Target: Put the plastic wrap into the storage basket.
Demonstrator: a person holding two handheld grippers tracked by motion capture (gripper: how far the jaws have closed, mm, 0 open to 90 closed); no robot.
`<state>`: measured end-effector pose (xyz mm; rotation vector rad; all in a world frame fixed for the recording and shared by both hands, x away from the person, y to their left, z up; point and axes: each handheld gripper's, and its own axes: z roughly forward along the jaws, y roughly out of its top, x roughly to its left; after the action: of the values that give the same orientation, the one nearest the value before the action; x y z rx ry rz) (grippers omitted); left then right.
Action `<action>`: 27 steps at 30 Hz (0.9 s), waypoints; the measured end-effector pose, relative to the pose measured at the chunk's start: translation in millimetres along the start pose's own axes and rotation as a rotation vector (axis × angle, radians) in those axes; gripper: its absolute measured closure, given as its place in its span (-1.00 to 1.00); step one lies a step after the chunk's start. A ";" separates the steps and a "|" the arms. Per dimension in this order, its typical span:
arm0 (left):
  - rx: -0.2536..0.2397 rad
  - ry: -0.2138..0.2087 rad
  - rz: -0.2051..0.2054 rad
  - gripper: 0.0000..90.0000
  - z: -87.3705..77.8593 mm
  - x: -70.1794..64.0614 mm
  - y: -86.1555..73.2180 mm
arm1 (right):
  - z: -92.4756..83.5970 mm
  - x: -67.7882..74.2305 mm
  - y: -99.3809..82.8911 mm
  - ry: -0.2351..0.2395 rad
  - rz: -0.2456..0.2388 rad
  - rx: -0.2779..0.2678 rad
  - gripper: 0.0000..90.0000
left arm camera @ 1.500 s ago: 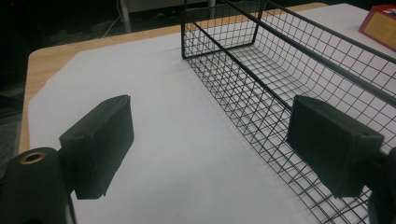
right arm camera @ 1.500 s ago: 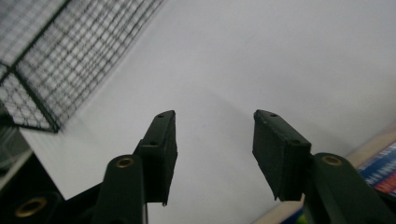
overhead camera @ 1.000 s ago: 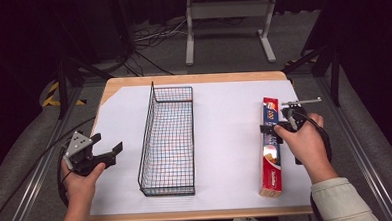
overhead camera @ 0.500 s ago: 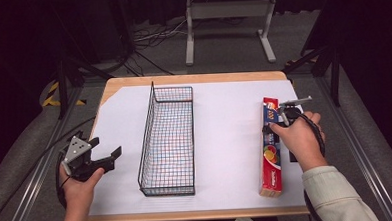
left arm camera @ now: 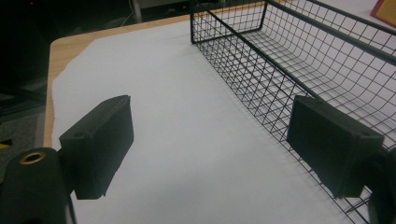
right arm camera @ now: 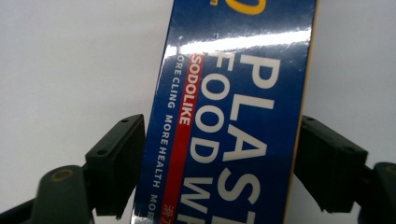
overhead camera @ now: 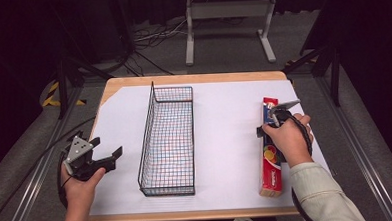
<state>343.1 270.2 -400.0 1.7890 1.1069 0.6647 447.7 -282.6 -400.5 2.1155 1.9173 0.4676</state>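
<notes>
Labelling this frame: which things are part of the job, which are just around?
In play:
- long red-and-blue plastic food wrap box, straddled by right gripper
- black wire basket

Just around:
- left gripper, open, idle
- white sheet
- grey metal stand

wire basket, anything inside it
Nothing lies in the wire basket; through its mesh floor only the white sheet shows. No part of its inside is covered.

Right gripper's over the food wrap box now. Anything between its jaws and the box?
Nothing visible. The right gripper straddles the plastic food wrap box, one jaw on each long side, with bare white paper around it. The jaws look open, not yet pressing.
</notes>
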 end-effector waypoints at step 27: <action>-0.006 -0.003 -0.006 -0.66 -0.2 -0.2 -0.4 | -9.8 16.8 8.0 -0.049 0.056 0.075 -0.11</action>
<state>342.7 270.2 -400.3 1.7808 1.1072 0.6609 452.5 -267.0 -387.2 2.2116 1.8807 0.3569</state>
